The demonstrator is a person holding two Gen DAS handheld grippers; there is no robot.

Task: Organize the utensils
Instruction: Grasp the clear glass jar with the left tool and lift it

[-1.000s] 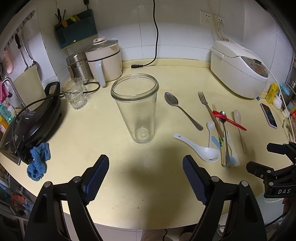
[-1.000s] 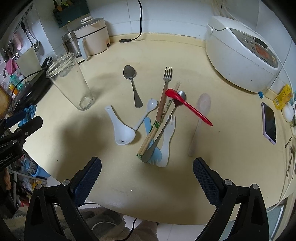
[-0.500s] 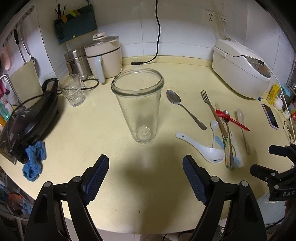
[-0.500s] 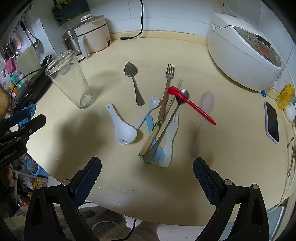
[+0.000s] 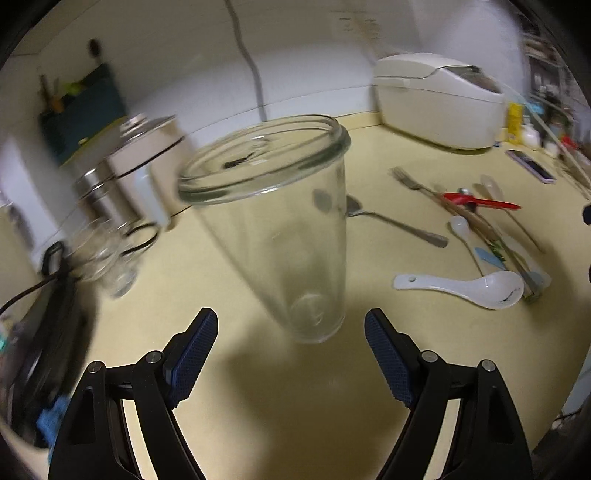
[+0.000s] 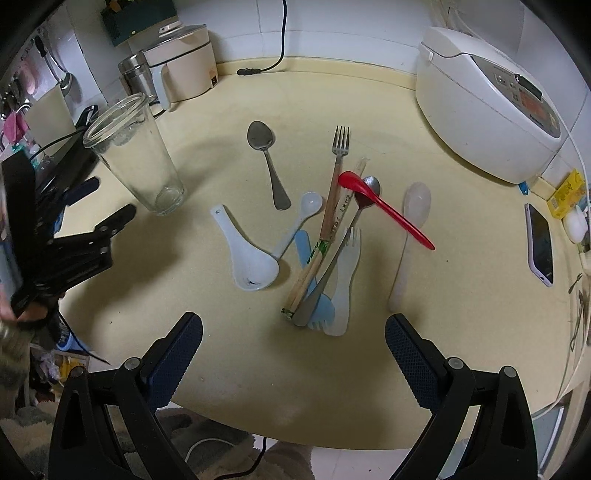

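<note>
A home kitchen is being shown: a white rice cooker [image 6: 491, 110] at 2 o'clock, an electric pot [image 6: 181, 62] at 11 o'clock, white wall tiles [image 6: 332, 26], and utensils being kept on the yellow surface [image 6: 461, 295].

On my yellow counter [image 6: 369, 92] I see 1 glass [image 6: 138, 155], scattered utensils [image 6: 317, 236], a rice cooker [image 6: 487, 103], a phone [image 6: 540, 243] and a kettle [image 6: 181, 62].

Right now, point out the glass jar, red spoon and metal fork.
glass jar [image 6: 142, 173], right wrist view, on its side wall.
red spoon [image 6: 388, 210], right wrist view, mid handle.
metal fork [image 6: 340, 142], right wrist view, on the tines.
</note>
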